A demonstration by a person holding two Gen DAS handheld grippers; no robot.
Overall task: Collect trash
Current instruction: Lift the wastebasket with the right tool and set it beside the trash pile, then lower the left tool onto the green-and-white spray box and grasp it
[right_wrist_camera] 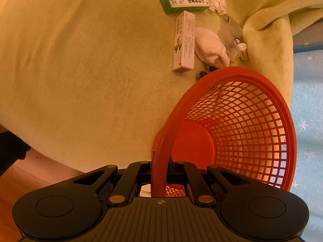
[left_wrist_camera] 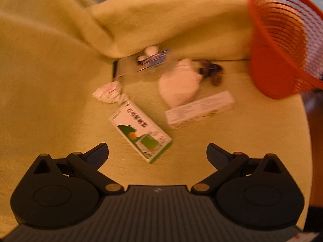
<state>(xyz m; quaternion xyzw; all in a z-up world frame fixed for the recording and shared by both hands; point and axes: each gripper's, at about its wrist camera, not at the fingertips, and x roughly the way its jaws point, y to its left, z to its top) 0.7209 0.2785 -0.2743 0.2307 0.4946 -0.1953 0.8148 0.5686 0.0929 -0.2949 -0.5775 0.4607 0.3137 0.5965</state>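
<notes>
Trash lies on a yellow-green blanket (left_wrist_camera: 50,80): a green-and-white box (left_wrist_camera: 141,131), a long white box (left_wrist_camera: 199,110), a crumpled paper ball (left_wrist_camera: 109,92), a white wad (left_wrist_camera: 179,84), dark wrappers (left_wrist_camera: 212,70) and a clear bag with a blue label (left_wrist_camera: 153,60). My left gripper (left_wrist_camera: 157,153) hangs open just short of the green-and-white box, holding nothing. The red mesh basket (left_wrist_camera: 282,46) stands tilted at the right. My right gripper (right_wrist_camera: 160,171) is shut on the rim of the red basket (right_wrist_camera: 232,121), whose inside looks bare. The green-and-white box (right_wrist_camera: 181,0) and long white box (right_wrist_camera: 183,42) lie beyond it.
A thick fold of the blanket (left_wrist_camera: 161,20) rises behind the trash. A small white bottle (right_wrist_camera: 243,50) sits by the clear bag (right_wrist_camera: 232,34). Blue starred carpet (right_wrist_camera: 308,111) lies right of the blanket, wooden floor (right_wrist_camera: 12,185) at lower left. The blanket (right_wrist_camera: 80,70) stretches open to the left.
</notes>
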